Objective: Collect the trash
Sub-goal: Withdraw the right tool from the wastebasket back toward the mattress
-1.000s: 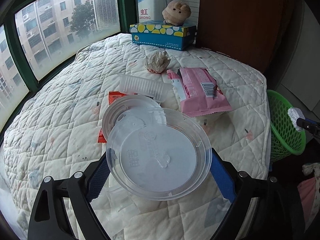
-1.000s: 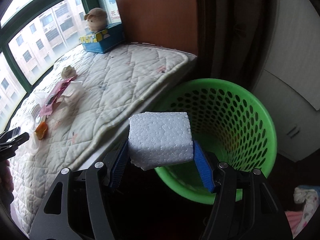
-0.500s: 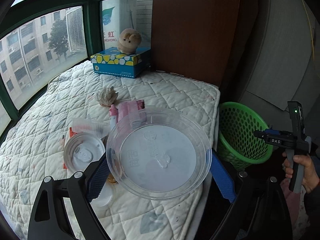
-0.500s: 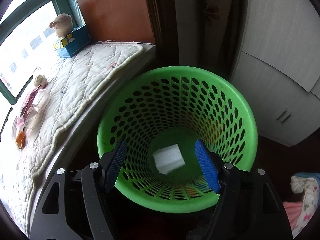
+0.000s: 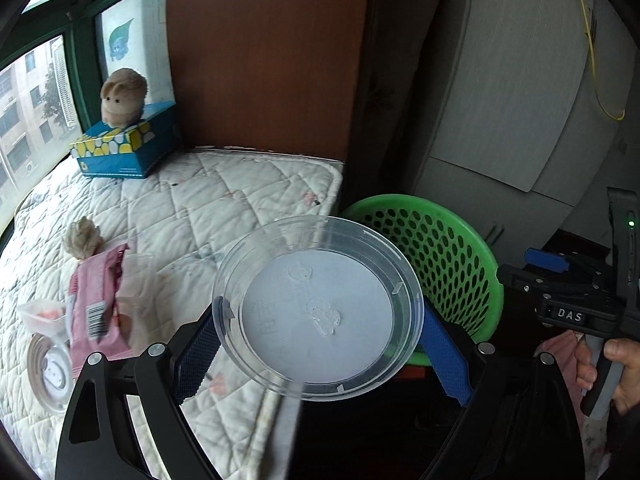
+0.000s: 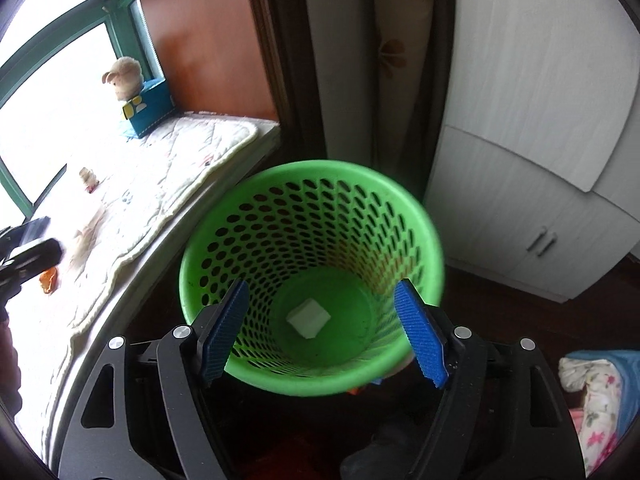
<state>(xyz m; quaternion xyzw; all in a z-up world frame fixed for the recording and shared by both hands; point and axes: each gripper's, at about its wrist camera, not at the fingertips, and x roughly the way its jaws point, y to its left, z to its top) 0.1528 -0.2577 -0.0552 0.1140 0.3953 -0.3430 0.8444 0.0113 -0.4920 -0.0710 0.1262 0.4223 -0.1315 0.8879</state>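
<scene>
My left gripper is shut on a clear round plastic lid, held over the mattress edge beside the green mesh basket. My right gripper is open and empty above the basket; a white foam block lies on the basket's bottom. On the quilted mattress lie a pink wrapper, a crumpled tissue, a clear cup and a second clear lid. The right gripper also shows in the left wrist view.
A blue tissue box with a plush toy stands at the mattress's far end by the window. A brown wooden panel and white cabinet stand behind the basket. Floral cloth lies on the floor at right.
The right gripper opened and the foam block fell into the basket. My left gripper carried the clear lid from over the mattress rightward toward the basket.
</scene>
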